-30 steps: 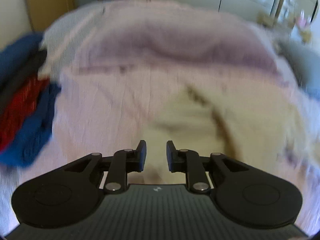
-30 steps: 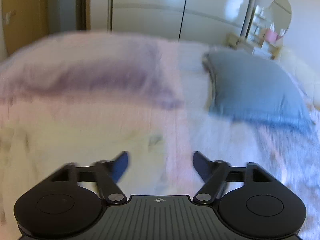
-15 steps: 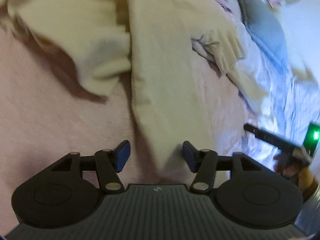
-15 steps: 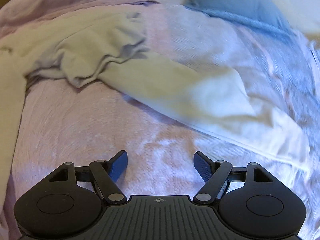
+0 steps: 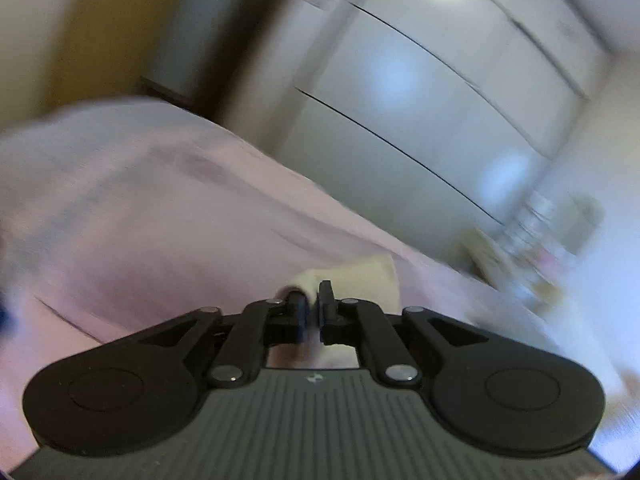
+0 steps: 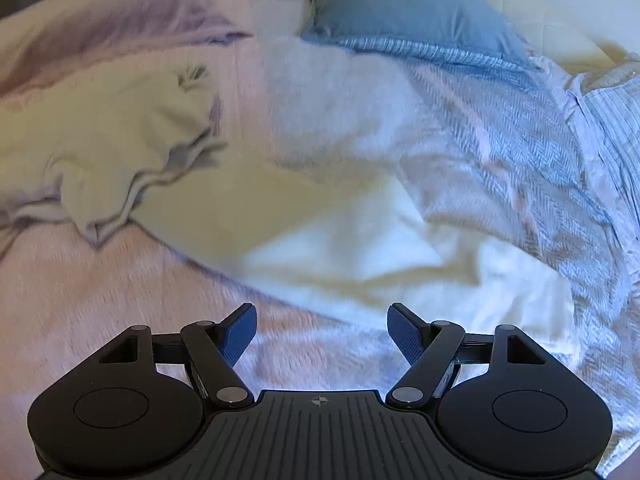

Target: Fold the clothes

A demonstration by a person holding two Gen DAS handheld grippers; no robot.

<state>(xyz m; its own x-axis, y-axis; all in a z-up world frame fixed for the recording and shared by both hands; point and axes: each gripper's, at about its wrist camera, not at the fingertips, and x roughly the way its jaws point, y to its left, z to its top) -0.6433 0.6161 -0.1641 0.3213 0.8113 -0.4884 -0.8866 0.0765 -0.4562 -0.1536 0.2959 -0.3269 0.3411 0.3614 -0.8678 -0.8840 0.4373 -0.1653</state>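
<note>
A cream garment (image 6: 256, 216) is seen in the right wrist view spread across the bed (image 6: 120, 300), its long axis running diagonally from the upper left, where it is bunched in folds, down to the lower right, where a flat end points toward the striped blue-white bedding (image 6: 560, 168). The right gripper (image 6: 322, 330) is held just short of the garment's near edge, over the pink blanket, with its jaws spread wide and nothing between them. A blue pillow (image 6: 404, 8) is seen beyond the garment at the head of the bed.

In the left wrist view the left gripper (image 5: 311, 308) is shown with its jaws clenched on a piece of cream cloth (image 5: 360, 280), which bulges out past the fingertips and is raised above the pink blanket (image 5: 160, 220). This view is tilted and blurred; how the held piece joins the spread garment cannot be told.

Only the left view shows the pale wardrobe doors (image 5: 420, 100) and a blurred dresser (image 5: 532, 240) at the far right; only the right view shows the garment's full lie, the pillow and the striped bedding.
</note>
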